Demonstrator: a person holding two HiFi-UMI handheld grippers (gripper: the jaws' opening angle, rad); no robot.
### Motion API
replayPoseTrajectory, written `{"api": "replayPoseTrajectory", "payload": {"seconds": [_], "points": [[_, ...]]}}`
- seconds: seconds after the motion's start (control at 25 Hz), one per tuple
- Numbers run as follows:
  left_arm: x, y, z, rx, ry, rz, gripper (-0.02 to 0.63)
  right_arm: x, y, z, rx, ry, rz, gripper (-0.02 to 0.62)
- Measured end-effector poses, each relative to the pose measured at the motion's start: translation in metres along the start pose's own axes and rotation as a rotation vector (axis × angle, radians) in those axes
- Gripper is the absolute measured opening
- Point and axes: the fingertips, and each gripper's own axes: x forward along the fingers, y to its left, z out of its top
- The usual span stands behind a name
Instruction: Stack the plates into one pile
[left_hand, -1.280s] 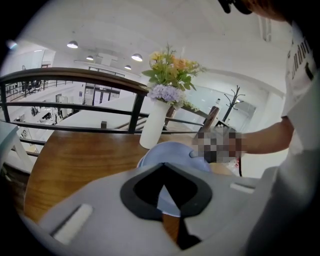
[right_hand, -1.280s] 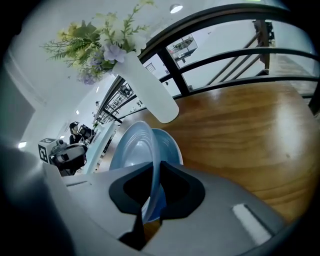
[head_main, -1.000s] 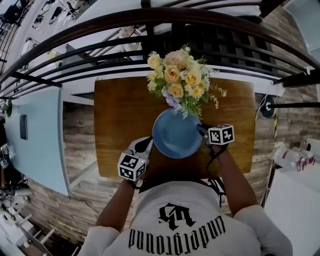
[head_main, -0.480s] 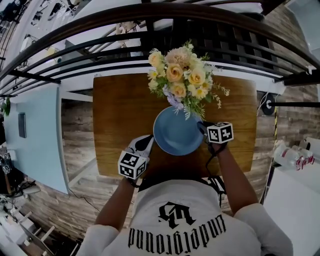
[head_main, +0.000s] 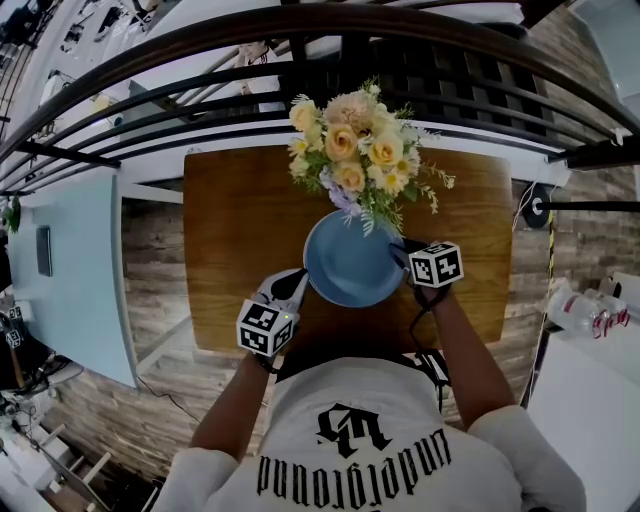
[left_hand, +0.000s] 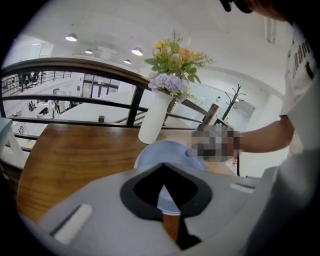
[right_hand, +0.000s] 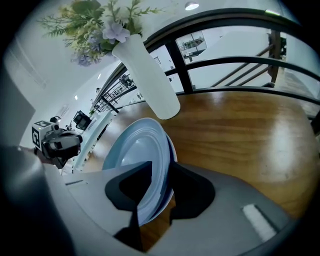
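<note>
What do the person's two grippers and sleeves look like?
Both the left gripper and the right gripper have pale grey bodies, black jaw pads and a white cube with black square markers. A black cable leaves the right one. The sleeves are short and white. The right jaws have just been opening, the blue plate rim between them.

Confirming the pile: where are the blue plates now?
Head view: the blue plates lie on the table, just in front of the flower vase, the left gripper at their left; the right gripper's jaws have just been opening, the rim between them.
</note>
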Motion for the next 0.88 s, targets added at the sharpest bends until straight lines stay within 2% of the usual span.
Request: {"api": "replayPoseTrajectory", "payload": {"seconds": [0.12,0.44,0.88], "points": [[0.0,-0.004,0.0,0.005,-0.004,0.002,0.046,-0.003,-0.001,-0.002,-0.017,-0.003,-0.014,0.109],[0.001,-0.021,0.0,0.015,-0.027,0.006,0.046,-0.022,-0.007,-0.003,-0.039,-0.035,-0.02,0.109],[-0.018,-0.082,-0.003,0.066,-0.084,0.028,0.046,-0.075,0.023,-0.019,-0.128,-0.111,0.019,0.109]]}}
